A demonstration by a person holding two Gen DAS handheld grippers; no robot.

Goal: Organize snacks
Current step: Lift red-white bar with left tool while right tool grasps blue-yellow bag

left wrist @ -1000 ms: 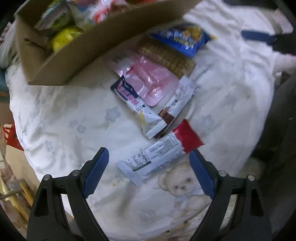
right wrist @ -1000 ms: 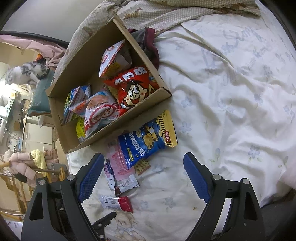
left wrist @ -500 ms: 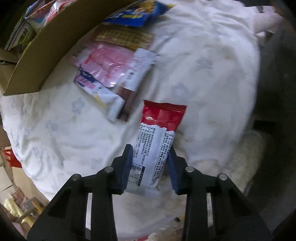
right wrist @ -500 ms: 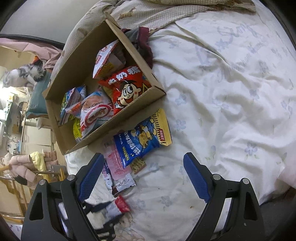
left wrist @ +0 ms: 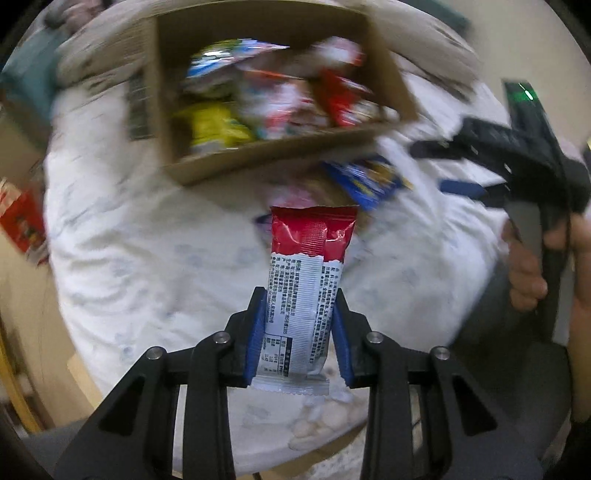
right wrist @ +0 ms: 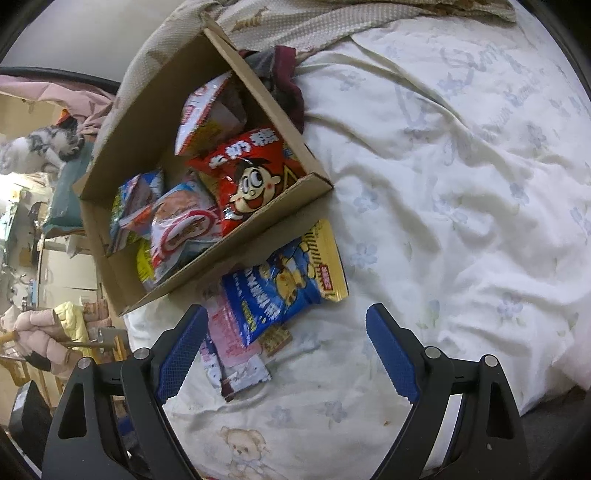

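Observation:
My left gripper [left wrist: 299, 325] is shut on a red and white snack bar [left wrist: 303, 280] and holds it above the white bedsheet, short of the cardboard box [left wrist: 258, 155]. The left view is blurred. The box [right wrist: 255, 221] holds several snack bags, among them a red bag with a cartoon face [right wrist: 247, 177]. A blue and yellow snack bag [right wrist: 284, 284], a pink packet [right wrist: 229, 336] and a small white packet [right wrist: 243, 376] lie on the sheet beside the box. My right gripper [right wrist: 288, 350] is open and empty above these loose snacks; it also shows in the left wrist view [left wrist: 461, 173].
The white flowered bedsheet [right wrist: 461, 184] spreads wide to the right. A beige blanket [right wrist: 314, 22] and a dark red cloth [right wrist: 288, 81] lie behind the box. A cat [right wrist: 40, 147] sits off the bed's left edge, among furniture and clothes.
My left gripper closed on the red and white bar, lifted it off the sheet and swung toward the box. My right gripper stayed open and hardly moved.

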